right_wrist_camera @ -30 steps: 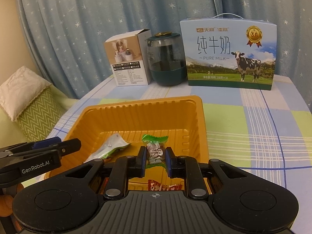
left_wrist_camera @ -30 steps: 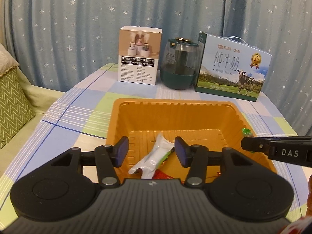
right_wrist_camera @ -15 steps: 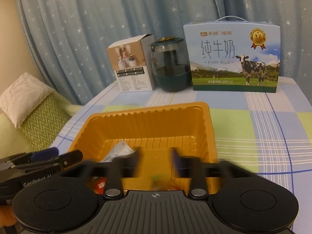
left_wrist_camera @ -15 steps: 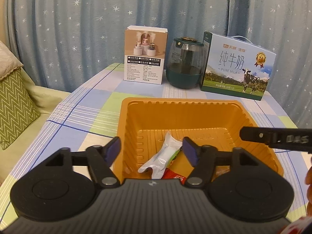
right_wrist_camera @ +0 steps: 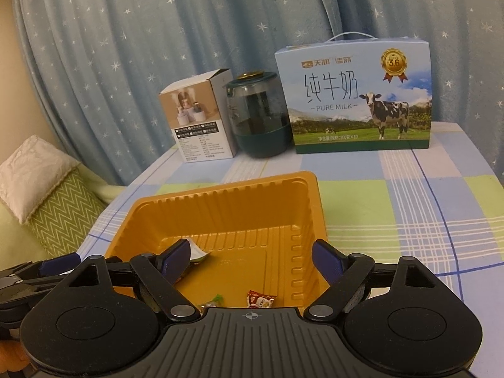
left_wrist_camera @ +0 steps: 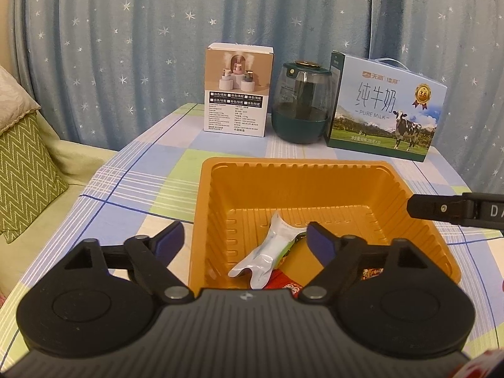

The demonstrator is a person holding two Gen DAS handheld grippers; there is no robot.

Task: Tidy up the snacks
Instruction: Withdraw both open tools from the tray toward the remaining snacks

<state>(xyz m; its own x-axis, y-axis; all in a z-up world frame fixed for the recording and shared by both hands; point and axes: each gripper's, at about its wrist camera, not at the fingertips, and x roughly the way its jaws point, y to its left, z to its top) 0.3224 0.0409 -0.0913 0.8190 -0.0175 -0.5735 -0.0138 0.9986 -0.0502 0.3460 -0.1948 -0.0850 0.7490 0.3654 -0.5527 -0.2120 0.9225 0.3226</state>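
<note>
An orange plastic tray (left_wrist_camera: 296, 167) sits on the checked tablecloth; it also shows in the right wrist view (right_wrist_camera: 226, 189). In it lie a white and green pouch (left_wrist_camera: 267, 252), a red-wrapped snack (left_wrist_camera: 283, 283), a small red-brown candy (right_wrist_camera: 260, 299) and a green-wrapped candy (right_wrist_camera: 215, 300). My left gripper (left_wrist_camera: 244, 242) is open and empty above the tray's near left rim. My right gripper (right_wrist_camera: 252, 255) is open and empty above the tray's near side. One of its fingers (left_wrist_camera: 441, 209) reaches in from the right in the left wrist view.
At the back of the table stand a white product box (left_wrist_camera: 237, 94), a dark green jar (left_wrist_camera: 300, 104) and a blue pure-milk carton (left_wrist_camera: 386, 108). A sofa with a green zigzag cushion (left_wrist_camera: 22, 176) lies left of the table.
My right gripper opened and let go of the green-wrapped candy, which now lies in the tray. My left gripper opened wider. Both grippers drew back and up a little.
</note>
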